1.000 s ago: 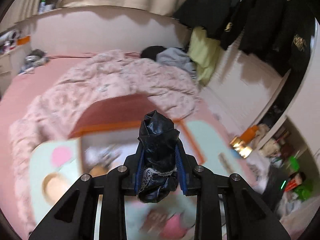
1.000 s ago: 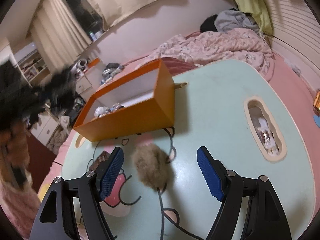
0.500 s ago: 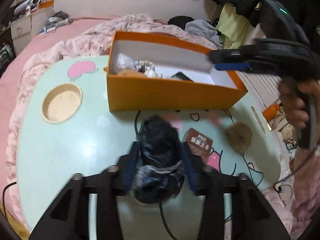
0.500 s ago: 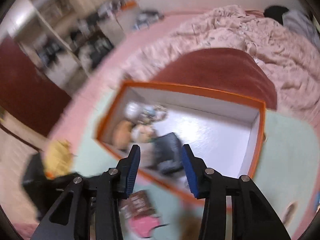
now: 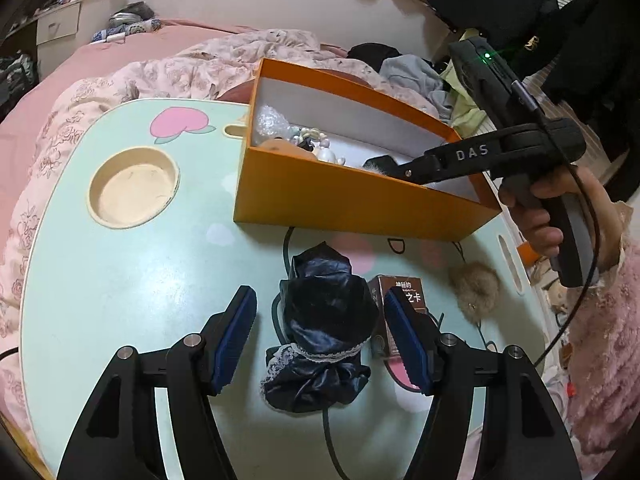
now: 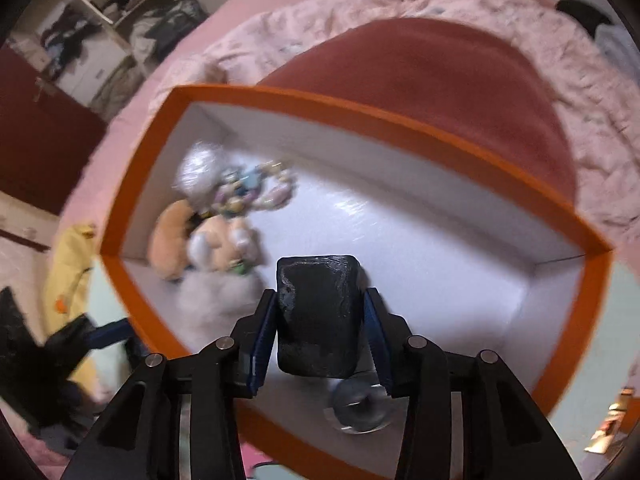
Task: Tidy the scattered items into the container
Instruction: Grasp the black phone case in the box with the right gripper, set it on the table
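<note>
An orange box [image 5: 360,204] with a white inside stands on the mint green table [image 5: 120,280]. A dark satin scrunchie with lace trim [image 5: 324,328] lies on the table between the fingers of my open left gripper [image 5: 320,328]. A brown card box [image 5: 404,304] and a tan fur pom-pom [image 5: 474,284] lie to its right. My right gripper [image 6: 320,320] is shut on a flat black case [image 6: 318,316] over the orange box [image 6: 400,128], above small toys and beads [image 6: 224,216]. The right gripper also shows in the left wrist view [image 5: 480,156].
A round cup recess [image 5: 134,186] sits in the table's left part. A pink quilt [image 5: 160,72] and bed surround the table. A dark red cushion [image 6: 420,76] lies behind the box. A black cable [image 5: 328,432] runs across the table.
My left gripper has opened and let the scrunchie down on the table. My right gripper has dropped lower into the box and now grips the black case.
</note>
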Available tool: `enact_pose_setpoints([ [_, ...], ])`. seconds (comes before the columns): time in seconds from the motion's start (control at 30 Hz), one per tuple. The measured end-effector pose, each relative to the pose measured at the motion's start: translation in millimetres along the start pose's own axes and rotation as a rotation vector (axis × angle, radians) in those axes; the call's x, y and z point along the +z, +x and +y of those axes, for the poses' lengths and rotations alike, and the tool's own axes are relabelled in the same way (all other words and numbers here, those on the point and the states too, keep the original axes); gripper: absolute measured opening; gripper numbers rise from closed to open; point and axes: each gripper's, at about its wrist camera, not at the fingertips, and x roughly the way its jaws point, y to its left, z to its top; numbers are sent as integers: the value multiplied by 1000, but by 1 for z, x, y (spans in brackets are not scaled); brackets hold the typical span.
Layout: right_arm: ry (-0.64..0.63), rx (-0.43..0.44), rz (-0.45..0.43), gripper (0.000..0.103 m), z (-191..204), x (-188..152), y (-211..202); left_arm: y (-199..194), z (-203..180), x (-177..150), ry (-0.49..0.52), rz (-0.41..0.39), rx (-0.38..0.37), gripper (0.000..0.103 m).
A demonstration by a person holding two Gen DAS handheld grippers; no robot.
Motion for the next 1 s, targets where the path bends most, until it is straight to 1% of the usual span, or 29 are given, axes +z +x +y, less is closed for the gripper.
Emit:
enact_pose_setpoints([
  [0.03, -6, -23, -14, 41, 0, -2, -2, -1, 1, 0, 2, -2, 0, 67],
  [0.1, 19, -19, -50, 41, -6, -3, -9, -3, 0, 1, 9, -11, -3, 67],
  [0.2, 82, 52, -200, 41, -19, -5, -45, -8, 0, 4, 18, -23, -6, 67],
  [0.27, 106, 112, -299, 41, -24, -16, -77, -11, -3, 9, 28, -27, -6, 67],
  [0.3, 105, 131, -334, 41, -23, -22, -89, -13, -6, 13, 36, -28, -9, 67],
  [0.37, 91, 154, -389, 41, -21, -46, -112, -16, -13, 24, 56, -27, -33, 67],
  [0.4, 84, 159, -398, 41, -19, -58, -116, -17, -18, 30, 65, -24, -49, 67],
  [0.47, 91, 174, -393, 41, -21, -92, -120, -19, -31, 46, 94, -19, -84, 67],
  [0.53, 137, 181, -375, 41, -25, -117, -112, -20, -48, 69, 139, -5, -127, 67],
  [0.57, 172, 178, -361, 41, -30, -131, -104, -17, -56, 80, 157, 15, -154, 67],
  [0.63, 244, 153, -321, 41, -40, -157, -88, 3, -76, 107, 196, 123, -237, 67],
  [0.67, 272, 142, -302, 41, -44, -168, -81, 13, -83, 116, 205, 160, -246, 67],
  [0.7, 296, 141, -296, 41, -48, -178, -76, 25, -91, 125, 218, 195, -231, 67],
  [0.73, 321, 147, -294, 41, -51, -186, -70, 40, -98, 133, 234, 227, -198, 67],
  [0.8, 350, 155, -298, 41, -53, -196, -64, 66, -109, 139, 252, 282, -141, 66],
  [0.87, 365, 136, -298, 41, -50, -201, -59, 92, -119, 138, 271, 344, -99, 56],
  [0.93, 352, 104, -302, 41, -47, -202, -55, 110, -124, 130, 280, 393, -75, 51],
  [1.0, 335, 77, -316, 41, -41, -198, -53, 123, -125, 126, 272, 416, -68, 50],
])
